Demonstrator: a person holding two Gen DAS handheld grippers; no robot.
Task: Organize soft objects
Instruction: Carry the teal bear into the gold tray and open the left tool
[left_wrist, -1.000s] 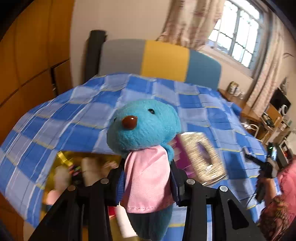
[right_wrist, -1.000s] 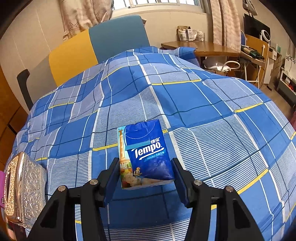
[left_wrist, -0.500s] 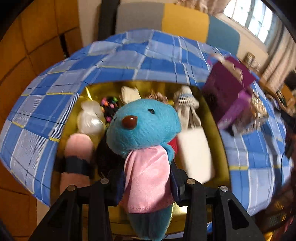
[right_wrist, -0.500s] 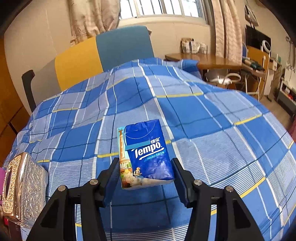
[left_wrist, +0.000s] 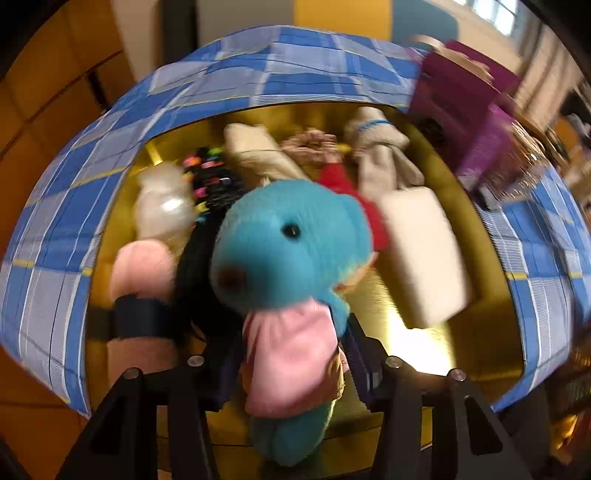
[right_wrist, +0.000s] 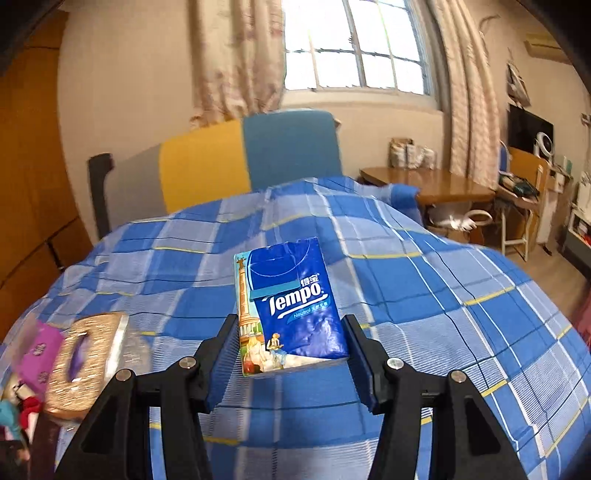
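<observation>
My left gripper (left_wrist: 291, 363) is shut on a blue plush bear (left_wrist: 290, 254) in a pink shirt, held tilted over a gold tray (left_wrist: 424, 339) on the bed. The tray holds a pink slipper (left_wrist: 142, 277), a black item with coloured dots (left_wrist: 210, 177), a white pad (left_wrist: 424, 254), a white striped sock (left_wrist: 380, 147) and other soft things. My right gripper (right_wrist: 291, 363) is shut on a blue Tempo tissue pack (right_wrist: 291, 302), held above the blue checked bedspread (right_wrist: 443, 295).
A purple box (left_wrist: 465, 110) stands at the tray's right edge. A gold tissue box (right_wrist: 85, 365) and the purple box (right_wrist: 38, 354) lie at the left in the right wrist view. Headboard (right_wrist: 251, 158), desk (right_wrist: 424, 184) and window lie beyond the bed.
The left gripper has moved down closer over the gold tray, and the bear now leans to the left. The right gripper has lifted and tilted up with the tissue pack.
</observation>
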